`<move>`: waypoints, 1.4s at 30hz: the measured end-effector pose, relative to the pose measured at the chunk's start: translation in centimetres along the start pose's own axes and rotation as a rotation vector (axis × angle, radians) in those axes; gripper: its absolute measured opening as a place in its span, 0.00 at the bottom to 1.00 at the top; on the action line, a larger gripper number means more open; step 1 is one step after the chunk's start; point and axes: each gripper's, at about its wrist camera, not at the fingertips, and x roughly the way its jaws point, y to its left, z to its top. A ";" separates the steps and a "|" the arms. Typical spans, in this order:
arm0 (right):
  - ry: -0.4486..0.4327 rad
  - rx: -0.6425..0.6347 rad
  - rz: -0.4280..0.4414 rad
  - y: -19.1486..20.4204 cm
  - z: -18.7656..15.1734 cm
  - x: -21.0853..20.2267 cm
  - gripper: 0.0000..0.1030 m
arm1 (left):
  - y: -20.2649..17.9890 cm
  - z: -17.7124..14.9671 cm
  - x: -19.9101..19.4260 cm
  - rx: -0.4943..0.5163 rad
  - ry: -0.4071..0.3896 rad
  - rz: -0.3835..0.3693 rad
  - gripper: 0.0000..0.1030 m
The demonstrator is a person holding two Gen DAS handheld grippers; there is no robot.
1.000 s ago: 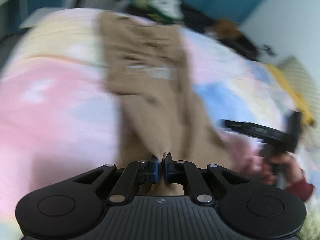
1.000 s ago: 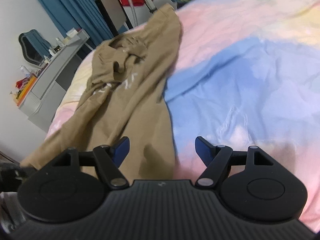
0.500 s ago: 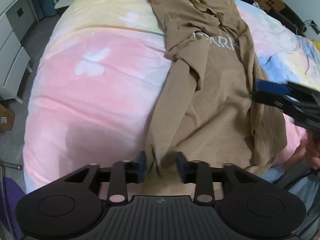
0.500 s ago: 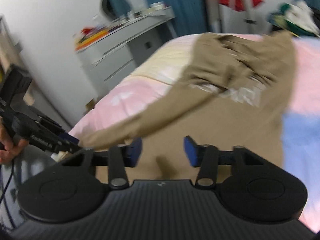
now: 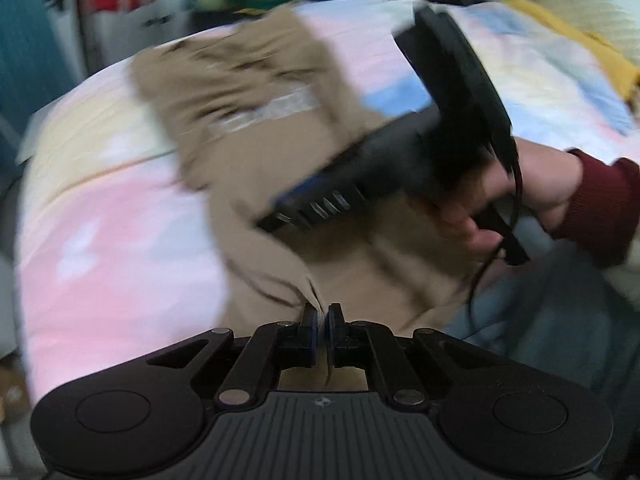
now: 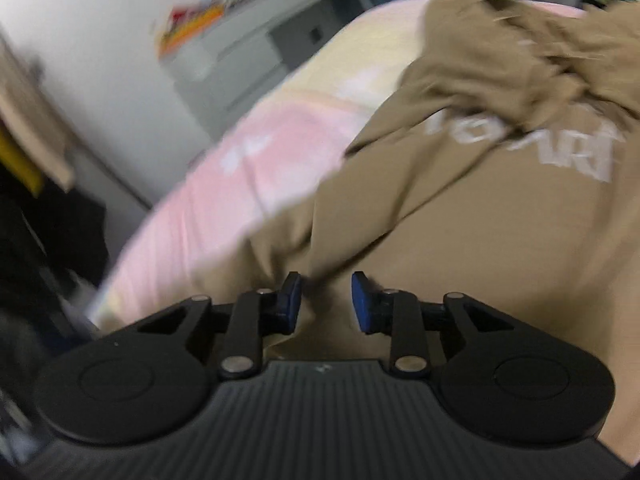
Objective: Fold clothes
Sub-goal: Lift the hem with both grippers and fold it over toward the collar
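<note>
— Where's the shirt?
— The tan T-shirt (image 5: 256, 120) lies rumpled along the bed (image 5: 120, 232), over the pastel pink, yellow and blue cover, white lettering across its chest.
— And the left gripper (image 5: 323, 316)?
— Its jaws are pressed together on a fold of the shirt's near edge.
— The right one?
— The right gripper (image 6: 326, 300) hangs low over the tan cloth, jaws partly apart, nothing between them. A hand (image 5: 520, 192) in a dark red sleeve (image 5: 600, 208) carries it.

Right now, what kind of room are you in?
Probably a bedroom: a tan shirt lies on a bed with a pastel cover, and a grey set of drawers stands by the wall.
</note>
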 end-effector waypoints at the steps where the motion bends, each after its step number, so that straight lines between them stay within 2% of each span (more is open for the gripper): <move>1: -0.034 0.026 0.001 -0.6 0.0 -1.6 0.30 | -0.5 0.3 0.8 0.005 0.005 -0.018 0.09; 3: -0.094 0.064 -0.021 -1.6 -0.3 -4.7 0.31 | -1.1 0.8 2.5 -0.007 0.032 -0.045 0.15; 4: -0.116 0.071 -0.056 -2.0 -0.6 -6.0 0.31 | -1.4 1.1 3.4 -0.013 0.046 -0.059 0.21; 7: -0.171 0.125 -0.182 -3.4 -2.9 -9.8 0.32 | -0.4 1.3 4.6 -0.107 0.082 -0.101 0.56; 9: -0.174 0.227 -0.239 -5.1 -5.0 -11.7 0.37 | 1.5 0.9 3.7 -0.193 0.031 -0.107 0.63; 10: -0.169 0.281 -0.263 -5.9 -5.9 -12.5 0.40 | 2.5 0.7 3.1 -0.234 -0.001 -0.108 0.71; 11: -0.165 0.309 -0.285 -6.2 -6.8 -13.0 0.46 | 3.5 0.5 2.5 -0.276 -0.033 -0.109 0.80; 12: -0.162 0.336 -0.306 -6.6 -7.6 -13.6 0.58 | 4.5 0.2 2.0 -0.313 -0.076 -0.101 0.83; 14: -0.167 0.361 -0.322 -6.8 -8.4 -13.9 0.74 | 6.7 -0.7 1.6 -0.391 -0.153 -0.049 0.89; 16: -0.163 0.369 -0.311 -6.9 -8.6 -13.7 0.74 | 8.5 -1.5 2.5 -0.470 -0.147 -0.007 0.89; 19: -0.084 0.369 -0.278 -7.1 -8.1 -11.6 0.73 | 9.6 -1.9 4.5 -0.515 -0.079 -0.064 0.83; 20: -0.048 0.378 -0.286 -7.4 -8.1 -10.7 0.73 | 9.6 -1.9 5.1 -0.511 -0.055 -0.091 0.83; 23: 0.000 0.391 -0.228 -7.1 -8.3 -9.5 0.75 | 8.6 -1.5 6.6 -0.450 0.008 -0.172 0.83; 27: 0.034 0.319 -0.147 -5.0 -8.0 -8.7 0.74 | 7.8 -1.9 6.7 -0.383 0.010 -0.244 0.82; 30: 0.057 0.250 -0.112 -3.2 -7.8 -8.0 0.74 | 6.7 -2.3 6.5 -0.334 0.022 -0.311 0.74; 31: 0.071 0.225 -0.141 -2.8 -7.8 -7.6 0.71 | 6.4 -2.4 6.5 -0.317 0.026 -0.333 0.72; 33: 0.101 0.196 -0.188 -2.3 -7.8 -7.0 0.48 | 6.3 -2.7 6.6 -0.299 0.042 -0.351 0.70; 36: 0.148 0.180 -0.243 -2.2 -7.9 -6.5 0.31 | 6.7 -3.0 6.7 -0.301 0.055 -0.353 0.62; 37: 0.145 0.166 -0.250 -2.1 -7.8 -6.9 0.23 | 6.7 -3.2 6.5 -0.303 0.056 -0.348 0.53; 38: 0.143 0.152 -0.258 -2.0 -7.8 -7.2 0.12 | 6.7 -3.4 6.4 -0.304 0.055 -0.336 0.40; 39: 0.140 0.139 -0.265 -2.0 -7.7 -7.7 0.09 | 6.8 -3.5 6.4 -0.303 0.052 -0.316 0.32; 40: 0.124 0.147 -0.254 -2.0 -7.5 -8.3 0.08 | 6.7 -3.5 6.6 -0.306 0.051 -0.296 0.16; 42: 0.093 0.164 -0.231 -2.1 -7.2 -9.6 0.07 | 7.1 -3.4 6.7 -0.333 0.044 -0.292 0.11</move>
